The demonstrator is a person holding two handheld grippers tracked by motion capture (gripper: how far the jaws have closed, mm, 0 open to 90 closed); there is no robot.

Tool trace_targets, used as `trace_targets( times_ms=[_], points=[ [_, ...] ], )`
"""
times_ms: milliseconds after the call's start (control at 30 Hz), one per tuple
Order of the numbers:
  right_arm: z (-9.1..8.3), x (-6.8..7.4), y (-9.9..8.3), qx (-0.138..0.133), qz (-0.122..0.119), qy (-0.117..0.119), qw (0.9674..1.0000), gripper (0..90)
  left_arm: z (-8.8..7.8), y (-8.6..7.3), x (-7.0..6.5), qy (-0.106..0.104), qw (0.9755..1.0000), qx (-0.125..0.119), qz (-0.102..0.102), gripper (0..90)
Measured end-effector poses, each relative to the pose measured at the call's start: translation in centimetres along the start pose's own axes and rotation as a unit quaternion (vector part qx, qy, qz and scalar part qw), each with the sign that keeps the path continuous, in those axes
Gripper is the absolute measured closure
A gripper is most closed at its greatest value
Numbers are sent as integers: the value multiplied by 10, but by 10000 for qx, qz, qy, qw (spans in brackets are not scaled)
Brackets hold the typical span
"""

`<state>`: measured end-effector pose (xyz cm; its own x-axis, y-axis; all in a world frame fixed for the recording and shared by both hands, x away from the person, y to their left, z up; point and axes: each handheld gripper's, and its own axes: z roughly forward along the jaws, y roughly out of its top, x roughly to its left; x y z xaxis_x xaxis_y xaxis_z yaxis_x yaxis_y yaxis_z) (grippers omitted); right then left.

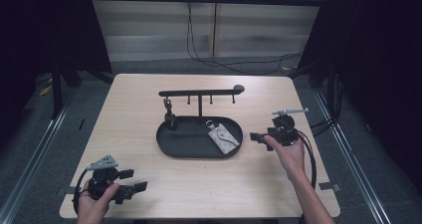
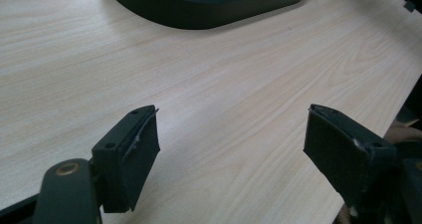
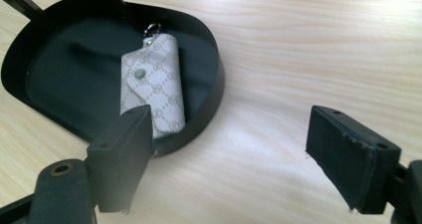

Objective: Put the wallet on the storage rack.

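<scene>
High view looks down overhead; both gripper views skim low, sharing the tray (image 1: 169, 147).

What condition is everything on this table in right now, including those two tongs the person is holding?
Key pouch: snapped shut, lying flat in the tray.
Tray: flat on the table, its hook rack upright.
Dark key fob: hanging from the rack's left hook.
Left tongs: open, empty.
Right tongs: open, empty, beside the tray.
</scene>
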<state>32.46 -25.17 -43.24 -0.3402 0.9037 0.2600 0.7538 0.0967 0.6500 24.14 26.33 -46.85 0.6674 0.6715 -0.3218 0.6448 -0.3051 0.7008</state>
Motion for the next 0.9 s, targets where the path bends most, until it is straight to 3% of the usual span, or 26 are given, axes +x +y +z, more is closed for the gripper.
trace_targets(
  times_ms=[67, 233, 900],
  points=[
    [-5, -2, -7, -82, 37, 3, 10000, 194, 1, 0, -1, 92, 10000, -10, -6, 215],
    [-19, -1, -21, -271, -17, 19, 9996, 194, 0, 0, -1, 67, 9999, -47, -67, 215],
    [-50, -13, -92, -354, -157, -302, 9988, 191, 1, 0, -2, 9, 9999, -67, -79, 214]
  ],
)
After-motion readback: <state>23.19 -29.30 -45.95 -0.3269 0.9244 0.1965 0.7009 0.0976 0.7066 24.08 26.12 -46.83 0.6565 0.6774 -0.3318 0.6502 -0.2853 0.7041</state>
